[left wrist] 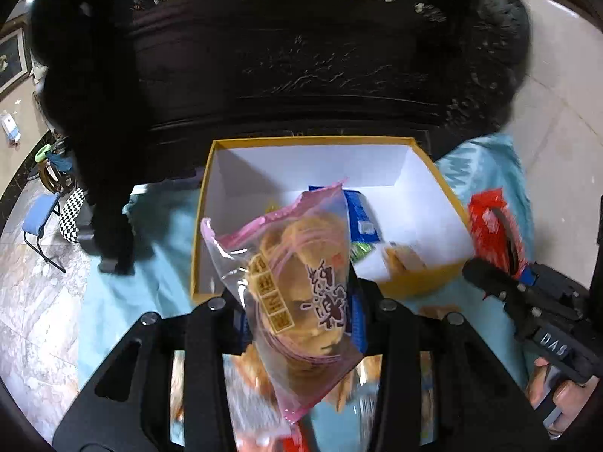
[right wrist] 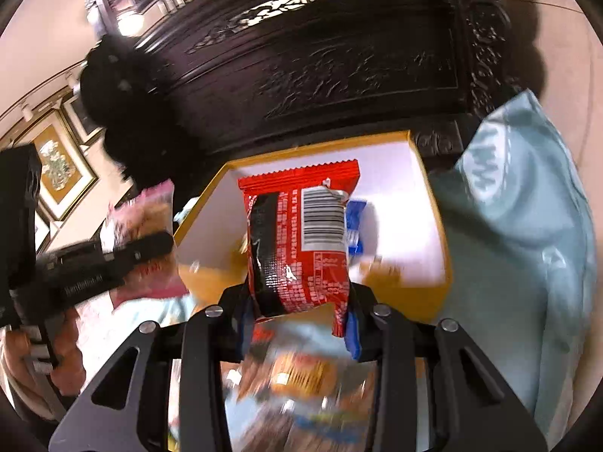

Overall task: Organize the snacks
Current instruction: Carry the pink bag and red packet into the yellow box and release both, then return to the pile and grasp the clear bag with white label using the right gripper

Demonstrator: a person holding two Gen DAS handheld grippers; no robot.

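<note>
Two packets are in carriage toward one container, a yellow-rimmed cardboard box with white inner walls (left wrist: 222,188), which stands on a pale blue cloth (left wrist: 113,301) before a dark carved wooden cabinet (left wrist: 301,67). The left gripper (left wrist: 301,324) is clamped on a clear pink-edged plastic bag of golden biscuits (left wrist: 301,282), held above the box's near left corner. The right gripper (right wrist: 297,320) is clamped on the lower end of a red foil snack packet with a barcode label (right wrist: 301,241), held over the box's near wall.

To do this step well, each packet should, in my judgement, be brought clear over the near rim before the jaws part, and lowered onto bare floor rather than dropped. Releasing one at a time would keep the two tools from meeting, since they travel just beside each other. The biscuits look brittle, so the grip should not tighten.

Inside the box, a blue-and-white wrapped snack (left wrist: 361,214) lies near the middle; a small green-wrapped item (left wrist: 360,250) and an orange-brown packet (left wrist: 405,258) lie against the near wall. The far half is bare. More packets lie blurred on the cloth below the grippers.
</note>
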